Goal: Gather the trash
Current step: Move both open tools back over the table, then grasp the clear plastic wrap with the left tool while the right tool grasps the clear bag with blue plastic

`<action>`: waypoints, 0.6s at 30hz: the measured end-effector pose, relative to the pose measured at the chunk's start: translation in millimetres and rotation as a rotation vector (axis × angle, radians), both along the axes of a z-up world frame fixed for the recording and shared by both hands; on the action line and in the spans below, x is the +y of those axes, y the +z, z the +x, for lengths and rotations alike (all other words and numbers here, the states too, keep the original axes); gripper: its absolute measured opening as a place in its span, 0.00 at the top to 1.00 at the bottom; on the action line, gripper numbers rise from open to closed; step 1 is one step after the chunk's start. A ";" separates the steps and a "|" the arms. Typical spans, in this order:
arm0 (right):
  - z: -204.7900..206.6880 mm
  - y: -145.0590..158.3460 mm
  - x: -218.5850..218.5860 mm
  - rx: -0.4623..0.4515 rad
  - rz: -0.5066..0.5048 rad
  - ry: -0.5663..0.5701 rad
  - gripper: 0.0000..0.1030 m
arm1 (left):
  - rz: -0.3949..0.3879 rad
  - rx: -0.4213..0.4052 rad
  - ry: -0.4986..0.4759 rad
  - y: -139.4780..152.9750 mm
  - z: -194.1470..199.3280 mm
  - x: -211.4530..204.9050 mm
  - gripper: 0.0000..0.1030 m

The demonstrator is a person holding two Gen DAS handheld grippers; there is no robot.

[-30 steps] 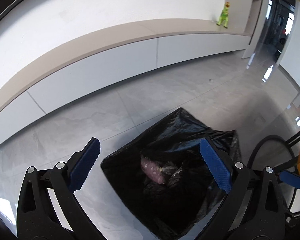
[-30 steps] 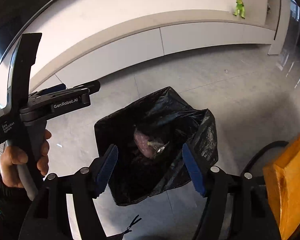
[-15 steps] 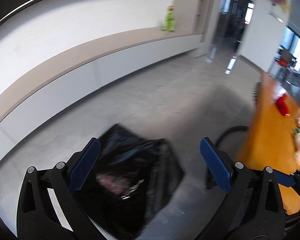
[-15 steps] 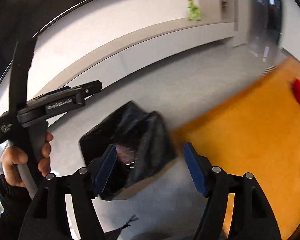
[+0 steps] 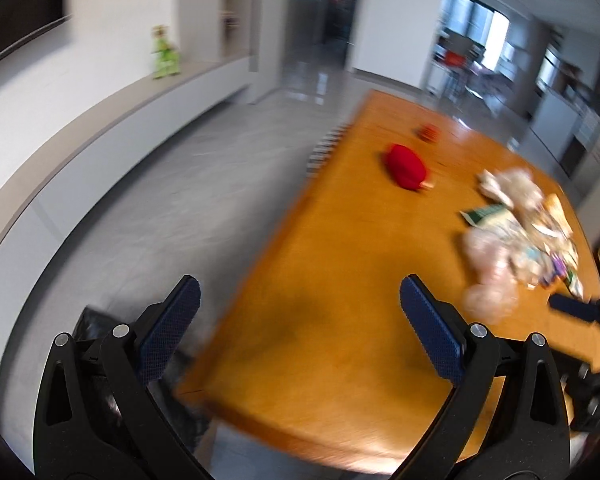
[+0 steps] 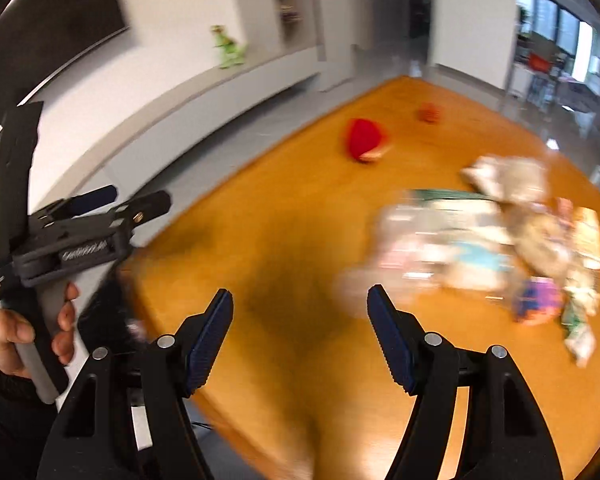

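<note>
Both my claws are spread wide and hold nothing: left claw (image 5: 300, 316), right claw (image 6: 300, 320). Each points over the table (image 6: 284, 240). The trash (image 6: 496, 236) (blurred wrappers) lies piled on the table's right part. The bag (image 5: 90, 326) stands on the floor at the table's near-left corner.

Left gripper (image 5: 300, 318): a second ago it hangs over the black trash bag (image 5: 90, 322); now it points across the orange table (image 5: 340, 280), jaws just as wide.
Right gripper (image 6: 300, 320): it swings the same way, from bag to tabletop.
Trash bag: from mid-frame it slips to the table's near left corner, mostly hidden.
Trash pile (image 6: 500, 240): newly in sight, blurred, toward the right edge.
Red object (image 6: 364, 140): newly visible toward the far edge.
</note>
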State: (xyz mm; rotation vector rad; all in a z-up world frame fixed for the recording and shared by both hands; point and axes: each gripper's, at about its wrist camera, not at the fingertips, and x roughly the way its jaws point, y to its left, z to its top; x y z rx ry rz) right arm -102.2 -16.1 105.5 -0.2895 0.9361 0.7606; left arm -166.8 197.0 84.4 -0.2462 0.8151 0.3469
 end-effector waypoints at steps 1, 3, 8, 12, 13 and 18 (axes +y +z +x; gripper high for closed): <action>6.7 2.4 -6.8 -0.008 -0.011 -0.010 0.32 | 0.007 0.008 -0.031 -0.1 9.0 -10.3 0.06; 24.7 3.3 -30.9 -0.033 -0.057 -0.044 0.28 | 0.023 0.021 -0.096 1.7 27.6 -34.3 0.06; 66.2 -12.9 -68.4 -0.026 -0.123 -0.079 0.25 | 0.056 0.077 -0.237 -13.2 73.0 -87.2 0.06; 85.1 -27.1 -80.5 0.001 -0.129 -0.084 0.25 | 0.081 0.133 -0.328 -31.4 104.4 -123.4 0.06; 87.5 -29.6 -82.7 0.004 -0.126 -0.084 0.25 | 0.094 0.144 -0.347 -35.2 110.9 -131.1 0.06; 88.9 -36.6 -86.5 -0.001 -0.133 -0.071 0.25 | 0.180 0.205 -0.384 -58.9 141.7 -156.9 0.06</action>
